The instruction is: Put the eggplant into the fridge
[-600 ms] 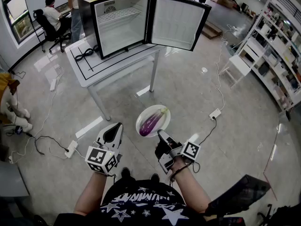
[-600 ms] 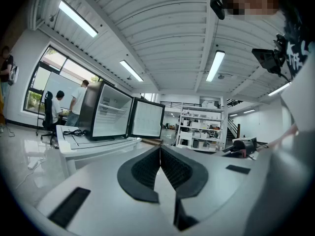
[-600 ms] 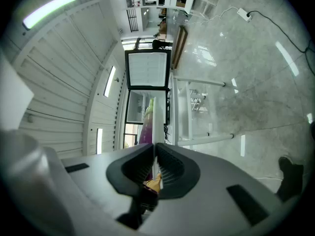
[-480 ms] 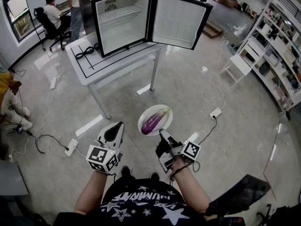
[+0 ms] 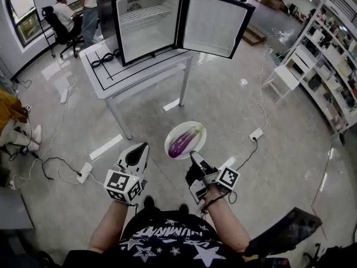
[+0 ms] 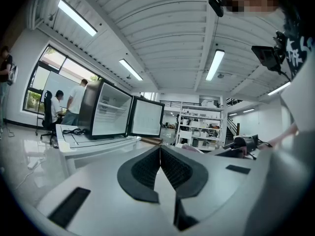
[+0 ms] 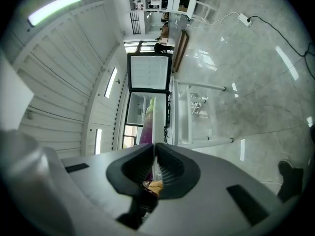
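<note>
A purple eggplant (image 5: 182,142) lies on a white plate (image 5: 195,129), held out over the floor in front of me. My right gripper (image 5: 193,156) is shut on the plate's near rim. In the right gripper view the plate (image 7: 158,113) runs edge-on out of the shut jaws, with the eggplant (image 7: 146,130) beside it. My left gripper (image 5: 139,149) hangs left of the plate, shut with nothing in it (image 6: 160,149). The black fridge (image 5: 146,25) stands on a white table (image 5: 129,76) ahead, its door (image 5: 215,24) swung open to the right and its white inside showing.
Cables and power strips (image 5: 83,173) lie on the floor at left and right (image 5: 255,134). White shelving (image 5: 329,66) lines the right wall, with a white stool (image 5: 281,80) before it. People sit at a desk (image 5: 64,13) behind the table. A black cable (image 5: 102,60) rests on the table.
The plate with the eggplant and both grippers have shifted slightly forward, toward the table. Both grippers stay shut as before.
</note>
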The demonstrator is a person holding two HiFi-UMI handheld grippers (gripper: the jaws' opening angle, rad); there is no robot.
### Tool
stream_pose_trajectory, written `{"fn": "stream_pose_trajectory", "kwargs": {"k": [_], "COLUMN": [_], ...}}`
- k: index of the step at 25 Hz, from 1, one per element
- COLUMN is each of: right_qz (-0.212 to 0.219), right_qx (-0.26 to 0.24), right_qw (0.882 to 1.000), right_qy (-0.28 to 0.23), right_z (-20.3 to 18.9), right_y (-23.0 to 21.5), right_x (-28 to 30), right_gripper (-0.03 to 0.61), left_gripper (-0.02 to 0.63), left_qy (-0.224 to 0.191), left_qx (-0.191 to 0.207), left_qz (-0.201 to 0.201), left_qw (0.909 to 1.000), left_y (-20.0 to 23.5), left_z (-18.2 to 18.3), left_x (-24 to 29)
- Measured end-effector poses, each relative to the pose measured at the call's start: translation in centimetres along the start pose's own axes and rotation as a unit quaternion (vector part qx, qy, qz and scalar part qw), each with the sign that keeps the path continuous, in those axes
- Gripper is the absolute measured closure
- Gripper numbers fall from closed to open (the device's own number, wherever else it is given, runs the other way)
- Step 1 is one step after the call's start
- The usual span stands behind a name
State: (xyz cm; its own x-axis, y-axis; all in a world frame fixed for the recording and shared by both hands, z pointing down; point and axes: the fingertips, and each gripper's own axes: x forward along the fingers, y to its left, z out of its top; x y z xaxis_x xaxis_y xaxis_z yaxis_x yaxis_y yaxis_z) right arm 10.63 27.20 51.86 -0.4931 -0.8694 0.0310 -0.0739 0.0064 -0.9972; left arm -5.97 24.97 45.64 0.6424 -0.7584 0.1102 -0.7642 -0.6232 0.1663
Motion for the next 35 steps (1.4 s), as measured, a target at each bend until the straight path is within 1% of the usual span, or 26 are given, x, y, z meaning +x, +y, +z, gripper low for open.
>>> {"fn": "stream_pose_trajectory", "kwargs": {"k": [8,12,20,25,31,35], "right_qz": [0.004,0.016,0.031,0.026,0.03,0.026], "right_qx": [-0.003,0.001,0.009,-0.011,-0.007,0.002], "right_qw": [1.0,1.0,0.999,0.998,0.996,0.995], "right_qy": [0.018,0.025,0.039,0.063,0.088,0.092], "right_z": [0.2,0.4,2.3,3.4,4.9,6.1], "right_y": [-0.3,0.2,0.3,-0.1,-0.6,-1.2], "right_x": [-0.2,-1.1,-3.1,-4.5,-7.4,-8.4], "right_gripper": [0.552,0.552,0.552,0.552,0.552,0.552], "left_gripper": [0.604,0.604,0.604,0.604,0.604,0.604], "left_qy": [0.002,0.004,0.007,0.002,0.004,0.014], "left_qx": [0.0,0.002,0.013,0.005,0.001,0.001], "left_qz": [0.004,0.01,0.025,0.035,0.053,0.045], "left_qw": [1.0,0.9999,0.9996,0.9994,0.9986,0.9989], "left_y": [-0.7,-1.9,-5.1,-7.1,-10.7,-12.7], "left_z": [-0.5,-0.5,-0.5,-0.6,-2.2,-3.3], "left_x": [0.6,0.7,1.1,1.8,2.1,2.6]}}
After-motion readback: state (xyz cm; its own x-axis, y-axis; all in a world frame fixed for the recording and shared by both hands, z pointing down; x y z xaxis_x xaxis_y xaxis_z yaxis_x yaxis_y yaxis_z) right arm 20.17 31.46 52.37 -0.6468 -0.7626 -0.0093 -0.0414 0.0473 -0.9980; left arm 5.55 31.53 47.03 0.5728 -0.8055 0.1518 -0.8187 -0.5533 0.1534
